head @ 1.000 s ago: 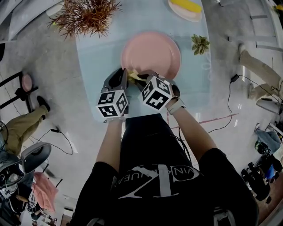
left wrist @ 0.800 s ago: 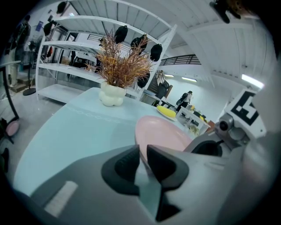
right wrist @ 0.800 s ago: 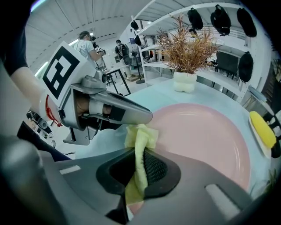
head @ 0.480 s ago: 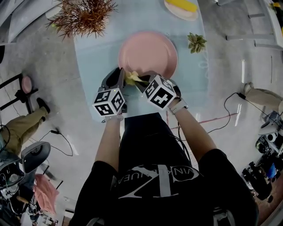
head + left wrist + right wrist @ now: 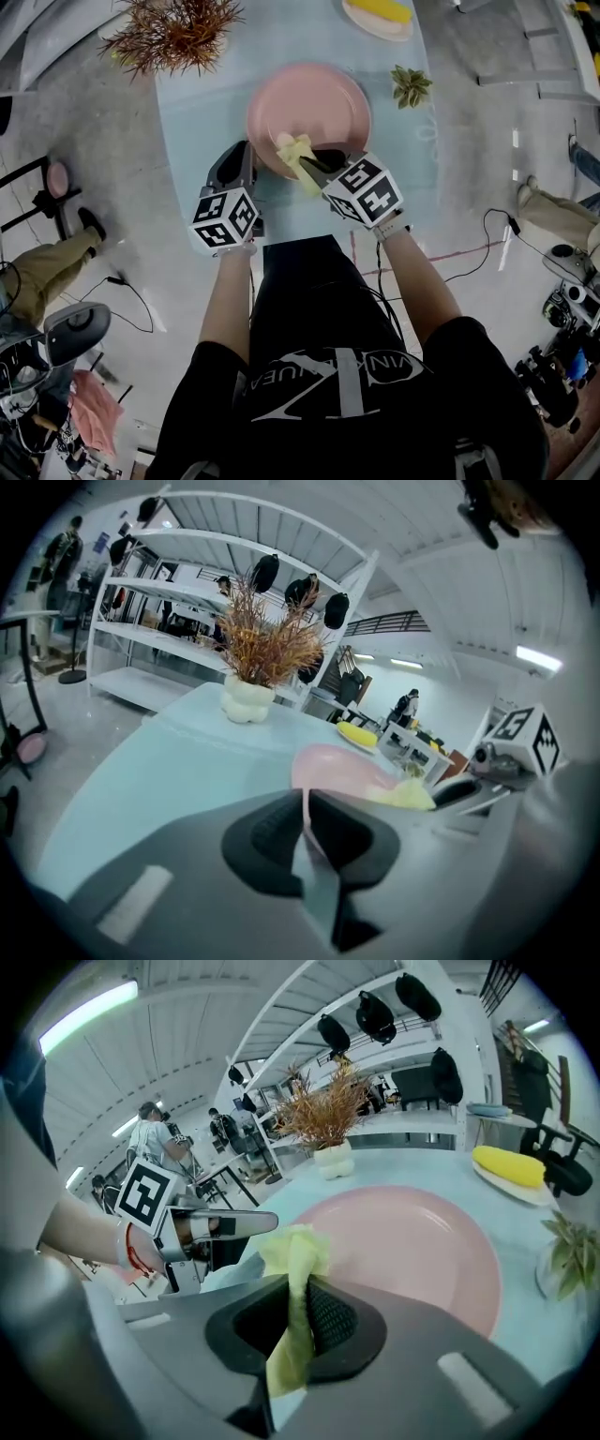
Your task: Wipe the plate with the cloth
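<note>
A round pink plate point(image 5: 314, 98) lies on the light blue table point(image 5: 202, 103). My left gripper point(image 5: 247, 157) is at the plate's near left edge; in the left gripper view its jaws point(image 5: 303, 803) are shut on the thin pink rim of the plate point(image 5: 339, 766). My right gripper point(image 5: 317, 164) is shut on a crumpled yellow cloth point(image 5: 297, 153), which hangs over the near part of the plate. In the right gripper view the cloth point(image 5: 292, 1252) sticks up between the jaws, with the plate point(image 5: 422, 1241) just beyond and the left gripper point(image 5: 220, 1225) to the left.
A dried reddish plant in a white vase point(image 5: 178, 33) stands at the far left of the table. A small green plant point(image 5: 410, 86) sits right of the plate. A yellow object on a pale dish point(image 5: 380, 14) is at the far end. The table's near edge is under the grippers.
The right gripper has moved right and forward with the cloth, which now lies further over the plate. The left gripper has stayed at the rim.
</note>
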A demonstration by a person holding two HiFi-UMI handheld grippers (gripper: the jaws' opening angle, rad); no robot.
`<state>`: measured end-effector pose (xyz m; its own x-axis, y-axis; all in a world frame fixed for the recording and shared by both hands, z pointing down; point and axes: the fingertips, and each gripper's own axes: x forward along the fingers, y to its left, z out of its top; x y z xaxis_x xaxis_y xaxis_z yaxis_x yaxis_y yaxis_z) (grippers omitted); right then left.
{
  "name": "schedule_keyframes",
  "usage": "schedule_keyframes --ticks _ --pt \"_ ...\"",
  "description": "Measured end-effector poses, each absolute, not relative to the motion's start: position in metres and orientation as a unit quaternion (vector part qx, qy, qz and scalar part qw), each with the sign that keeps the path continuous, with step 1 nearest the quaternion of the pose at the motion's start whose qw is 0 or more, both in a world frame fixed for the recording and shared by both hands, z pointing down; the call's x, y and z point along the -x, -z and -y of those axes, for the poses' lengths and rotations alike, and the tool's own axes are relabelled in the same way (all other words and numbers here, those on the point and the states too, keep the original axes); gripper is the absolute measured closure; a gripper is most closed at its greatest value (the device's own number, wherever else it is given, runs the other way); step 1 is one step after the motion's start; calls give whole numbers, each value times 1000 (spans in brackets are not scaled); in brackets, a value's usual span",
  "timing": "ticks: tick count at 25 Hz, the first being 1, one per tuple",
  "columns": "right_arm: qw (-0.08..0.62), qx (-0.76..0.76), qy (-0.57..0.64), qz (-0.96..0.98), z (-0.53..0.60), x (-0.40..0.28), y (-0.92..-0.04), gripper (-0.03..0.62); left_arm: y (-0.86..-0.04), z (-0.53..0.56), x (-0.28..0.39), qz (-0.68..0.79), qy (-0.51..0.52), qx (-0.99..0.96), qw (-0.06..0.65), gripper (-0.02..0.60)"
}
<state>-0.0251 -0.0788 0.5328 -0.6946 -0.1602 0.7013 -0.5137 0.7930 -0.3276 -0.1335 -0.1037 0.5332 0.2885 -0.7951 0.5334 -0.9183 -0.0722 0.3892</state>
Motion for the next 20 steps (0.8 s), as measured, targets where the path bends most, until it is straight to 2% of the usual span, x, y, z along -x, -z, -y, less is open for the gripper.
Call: schedule_keyframes --ticks 20 --pt "242 -318 -168 901 113 -38 -436 556 -434 88 157 625 -101 -746 209 581"
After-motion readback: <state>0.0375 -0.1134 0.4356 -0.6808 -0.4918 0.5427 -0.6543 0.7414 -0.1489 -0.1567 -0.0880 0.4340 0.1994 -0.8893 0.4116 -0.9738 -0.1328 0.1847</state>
